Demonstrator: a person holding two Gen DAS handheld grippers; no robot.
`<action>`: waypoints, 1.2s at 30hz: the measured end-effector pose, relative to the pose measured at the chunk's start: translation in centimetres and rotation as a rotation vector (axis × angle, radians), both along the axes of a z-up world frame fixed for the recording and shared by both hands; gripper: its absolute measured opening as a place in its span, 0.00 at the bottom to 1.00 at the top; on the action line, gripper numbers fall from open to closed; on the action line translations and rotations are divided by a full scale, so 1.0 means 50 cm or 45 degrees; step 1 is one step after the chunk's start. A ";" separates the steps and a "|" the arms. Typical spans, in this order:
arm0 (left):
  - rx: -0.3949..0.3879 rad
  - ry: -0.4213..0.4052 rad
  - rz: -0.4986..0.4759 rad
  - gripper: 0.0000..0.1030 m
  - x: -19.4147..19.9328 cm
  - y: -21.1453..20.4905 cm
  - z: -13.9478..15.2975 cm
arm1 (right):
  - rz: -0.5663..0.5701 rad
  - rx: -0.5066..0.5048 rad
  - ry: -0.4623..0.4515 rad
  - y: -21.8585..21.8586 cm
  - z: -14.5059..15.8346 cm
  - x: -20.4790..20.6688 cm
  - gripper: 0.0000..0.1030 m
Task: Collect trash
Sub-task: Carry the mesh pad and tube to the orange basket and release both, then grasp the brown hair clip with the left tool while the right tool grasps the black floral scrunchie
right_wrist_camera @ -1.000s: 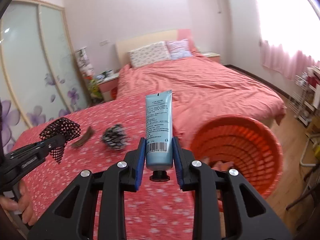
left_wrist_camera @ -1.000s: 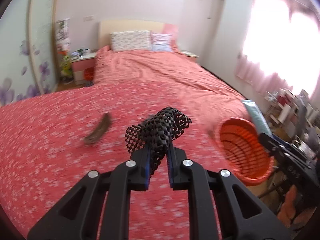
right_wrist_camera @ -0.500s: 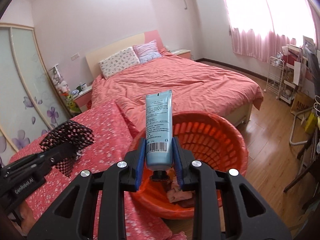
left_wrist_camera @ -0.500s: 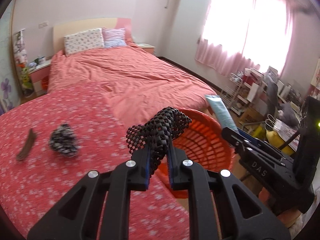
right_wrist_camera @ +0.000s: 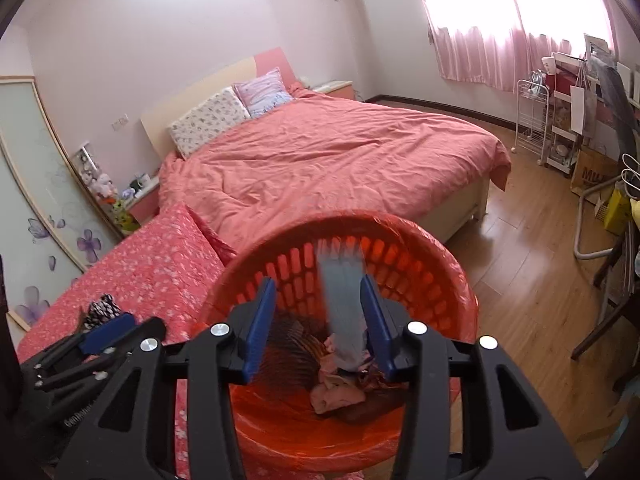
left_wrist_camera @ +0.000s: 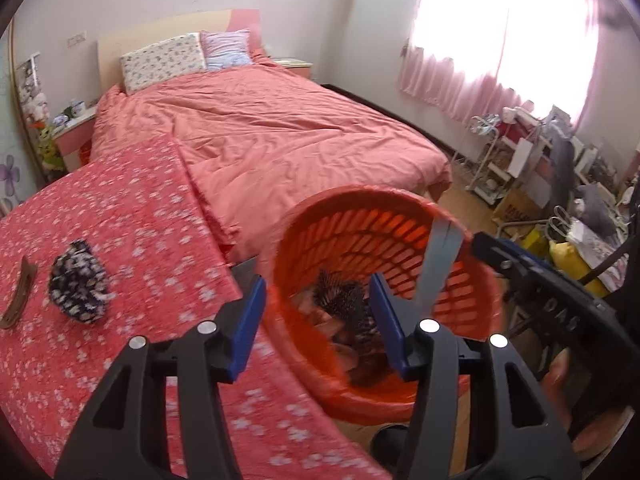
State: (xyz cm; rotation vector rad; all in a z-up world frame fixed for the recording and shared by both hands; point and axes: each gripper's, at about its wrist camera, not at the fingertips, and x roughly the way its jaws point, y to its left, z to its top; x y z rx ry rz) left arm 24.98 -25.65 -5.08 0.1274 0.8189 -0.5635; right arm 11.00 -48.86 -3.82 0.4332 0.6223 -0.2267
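Now both my grippers tilt down over the orange basket (right_wrist_camera: 448, 276) off the near right corner of the floral-covered surface (left_wrist_camera: 132, 216). My left gripper (left_wrist_camera: 316, 312) has just been opening and is empty, the black mesh piece (left_wrist_camera: 340, 296) already inside. My right gripper (right_wrist_camera: 318, 316) has also been opening; the blue tube (right_wrist_camera: 344, 300), blurred, slips between its released jaws. It could strike the rim and bounce onto the floor. Farther left, the crumpled dark floral wad (left_wrist_camera: 78, 284) and brown strip (left_wrist_camera: 18, 300) await collection.
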 end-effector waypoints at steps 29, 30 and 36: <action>0.240 0.080 0.701 0.63 0.269 0.577 -0.082 | 0.349 -0.139 0.147 0.266 -0.013 0.074 0.52; 0.260 0.083 0.693 0.56 0.276 0.574 -0.088 | 0.357 -0.144 0.149 0.275 -0.012 0.079 0.52; 0.269 0.063 0.642 0.32 0.278 0.554 -0.089 | 0.423 -0.150 0.158 0.327 -0.008 0.101 0.52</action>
